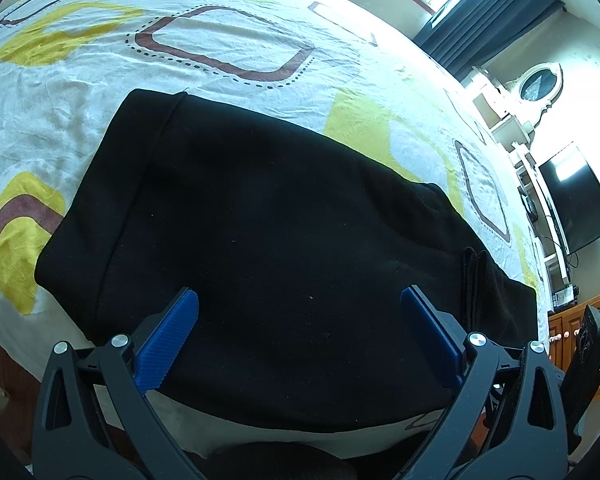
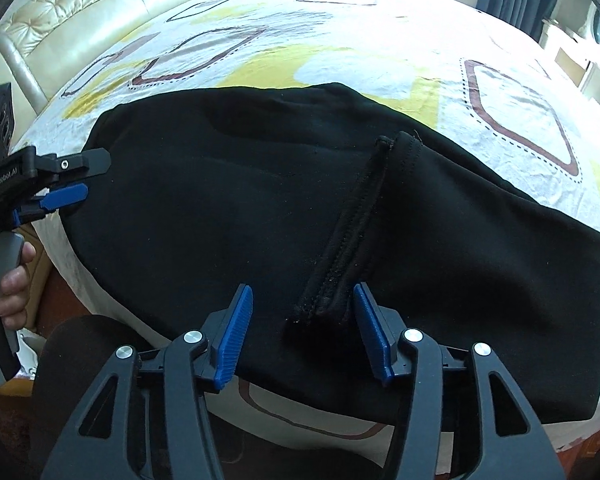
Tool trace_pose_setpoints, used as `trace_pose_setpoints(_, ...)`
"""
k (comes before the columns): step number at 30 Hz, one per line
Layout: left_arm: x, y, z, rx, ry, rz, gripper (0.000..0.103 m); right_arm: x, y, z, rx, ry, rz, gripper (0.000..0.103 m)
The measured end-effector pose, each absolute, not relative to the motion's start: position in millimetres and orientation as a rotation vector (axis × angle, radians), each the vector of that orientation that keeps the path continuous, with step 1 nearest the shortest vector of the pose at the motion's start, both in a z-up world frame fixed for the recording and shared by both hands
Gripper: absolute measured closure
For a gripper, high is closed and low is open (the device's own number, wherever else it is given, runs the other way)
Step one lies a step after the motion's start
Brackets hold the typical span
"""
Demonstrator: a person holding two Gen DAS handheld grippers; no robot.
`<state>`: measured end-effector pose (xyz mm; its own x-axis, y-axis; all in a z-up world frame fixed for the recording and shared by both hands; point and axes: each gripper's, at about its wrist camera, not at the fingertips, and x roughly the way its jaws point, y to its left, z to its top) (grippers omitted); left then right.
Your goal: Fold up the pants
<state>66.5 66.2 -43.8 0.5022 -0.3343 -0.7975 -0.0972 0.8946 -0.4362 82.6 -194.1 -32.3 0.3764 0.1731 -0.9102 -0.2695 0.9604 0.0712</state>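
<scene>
both grippers' fingers [image 2: 236, 332] spread, gripping nothing, black pants [image 1: 280, 240] on patterned bedsheet [image 1: 220, 40], curtained bedroom

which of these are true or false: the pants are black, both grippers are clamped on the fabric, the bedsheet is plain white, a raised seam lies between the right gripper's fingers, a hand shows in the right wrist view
1. The pants are black. True.
2. Both grippers are clamped on the fabric. False: the left gripper and the right gripper both stand open above the cloth, pads not pressing it.
3. The bedsheet is plain white. False: it carries yellow patches and brown outlined shapes.
4. A raised seam lies between the right gripper's fingers. True: its near end sits in the gap, ungripped.
5. A hand shows in the right wrist view. True: it holds the other gripper's handle.
</scene>
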Motion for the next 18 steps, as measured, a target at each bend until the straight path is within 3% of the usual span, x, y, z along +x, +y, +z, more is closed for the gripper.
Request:
trace_pose_setpoints(9,66.5,64.2,-45.1,-0.454,1.047,-0.153,0.002,69.0,-176.9,-14.0,-0.189,1.099,0.318,0.045)
trace_pose_setpoints(14,66.1,63.9,-45.8,-0.459,1.049,-0.159,0.002,66.1,-217.3,24.6,-0.004,1.064,0.447,0.037)
trace_pose_setpoints(18,65.5,63.7,-45.7,-0.459,1.050,-0.158,0.002,84.7,-326.0,39.7,0.280,1.040,0.383,0.033)
